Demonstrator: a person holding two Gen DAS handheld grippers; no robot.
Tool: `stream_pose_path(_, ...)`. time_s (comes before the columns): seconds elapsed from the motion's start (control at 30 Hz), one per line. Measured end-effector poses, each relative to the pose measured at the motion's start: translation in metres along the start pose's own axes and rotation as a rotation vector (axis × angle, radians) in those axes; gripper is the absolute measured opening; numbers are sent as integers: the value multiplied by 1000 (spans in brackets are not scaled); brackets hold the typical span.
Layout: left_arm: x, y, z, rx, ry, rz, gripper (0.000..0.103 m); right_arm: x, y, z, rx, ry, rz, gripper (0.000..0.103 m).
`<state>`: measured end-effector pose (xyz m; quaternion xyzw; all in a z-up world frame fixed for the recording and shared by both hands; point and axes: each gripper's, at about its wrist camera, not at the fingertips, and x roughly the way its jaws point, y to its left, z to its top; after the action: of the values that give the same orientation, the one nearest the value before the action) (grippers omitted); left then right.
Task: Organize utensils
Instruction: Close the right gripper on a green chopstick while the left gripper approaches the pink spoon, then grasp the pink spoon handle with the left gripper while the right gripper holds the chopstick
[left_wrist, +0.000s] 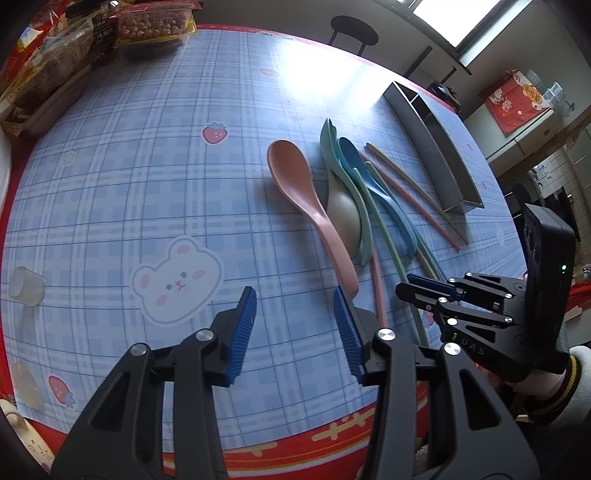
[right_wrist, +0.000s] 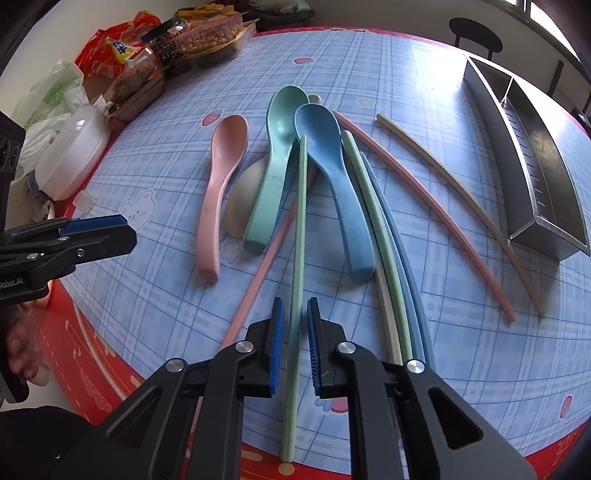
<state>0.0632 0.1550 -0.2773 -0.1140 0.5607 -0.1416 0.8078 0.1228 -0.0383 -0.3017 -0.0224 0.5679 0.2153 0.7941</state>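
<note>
Pink (right_wrist: 218, 184), green (right_wrist: 275, 162), blue (right_wrist: 332, 177) and beige (right_wrist: 243, 199) spoons lie in a heap with several chopsticks on the blue checked tablecloth. My right gripper (right_wrist: 295, 339) straddles a green chopstick (right_wrist: 300, 236), its blue pads close on both sides with small gaps. My left gripper (left_wrist: 295, 332) is open and empty, hovering just short of the pink spoon's (left_wrist: 303, 192) handle end. The right gripper (left_wrist: 424, 291) also shows in the left wrist view. A metal divided tray (right_wrist: 535, 162) stands at the far right.
Snack packets and jars (right_wrist: 155, 48) crowd the far left corner, with a white lidded container (right_wrist: 74, 147) beside them. A small clear cup (left_wrist: 26, 286) sits at the left. The table's red edge (right_wrist: 110, 369) is close below my grippers. A black stool (right_wrist: 474, 31) stands beyond.
</note>
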Motion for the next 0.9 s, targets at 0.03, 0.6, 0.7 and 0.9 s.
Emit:
stream_pose_path(0.03,3,-2,1,2,4,-17,43,0,-2,0,3,-4,14,13)
stream_pose_path(0.6,45,-11,23,-79,44,-112,30,0,3,0,-20,-29,-13,12)
stream_pose_path(0.7,52,-13,23,-87,46,-127,30,-1,-1,-2,-5,-29,-12,7)
stream_pose_path(0.9,65,-2,26,-217,63,-206,30,-2,-4,-8,31,-51,-14,7)
